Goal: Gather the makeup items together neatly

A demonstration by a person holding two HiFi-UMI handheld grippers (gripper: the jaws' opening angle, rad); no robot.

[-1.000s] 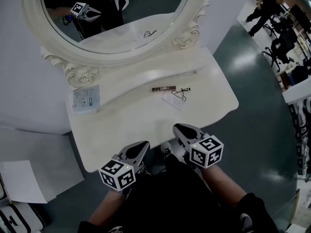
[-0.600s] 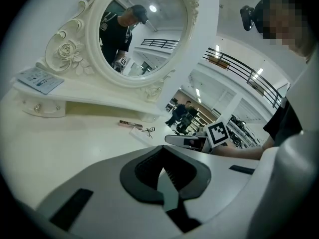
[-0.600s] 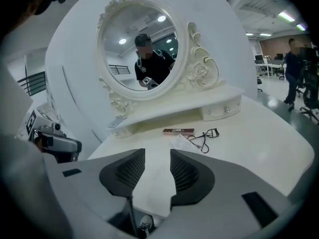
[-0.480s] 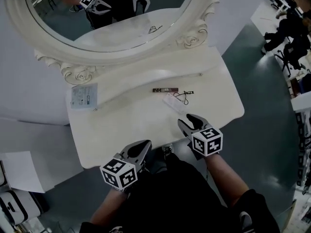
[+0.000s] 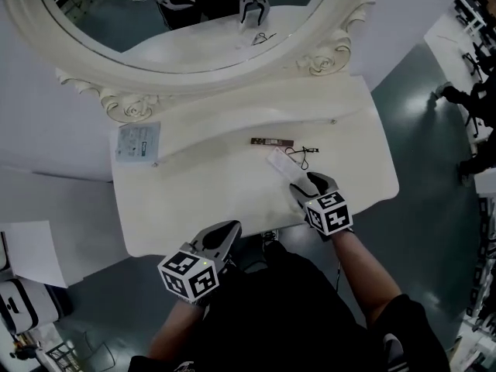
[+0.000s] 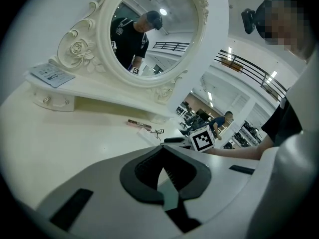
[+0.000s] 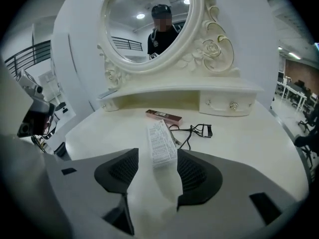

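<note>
On the white dressing table (image 5: 201, 200) lie three makeup items close together: a rose-brown tube (image 5: 271, 141) (image 7: 163, 115), a flat white box (image 5: 280, 162) (image 7: 161, 142) and a black eyelash curler (image 5: 307, 153) (image 7: 198, 130). My right gripper (image 5: 308, 183) (image 7: 157, 156) hovers low at the white box's near end. Its jaws have just been opening and stand wide, the box's end between the tips, pads clear of it. My left gripper (image 5: 223, 237) (image 6: 162, 149) hangs at the table's front edge, jaws together and empty.
A printed packet (image 5: 138, 140) (image 6: 49, 73) rests on the raised shelf at the left. The oval mirror (image 5: 194, 22) with its carved frame rises behind. A small drawer with knobs (image 7: 233, 105) sits under the shelf. Bare tabletop stretches left of the items.
My right gripper has come forward and down over the table to the white box, and its jaws have gone from shut to wide. The left gripper has shifted only slightly.
</note>
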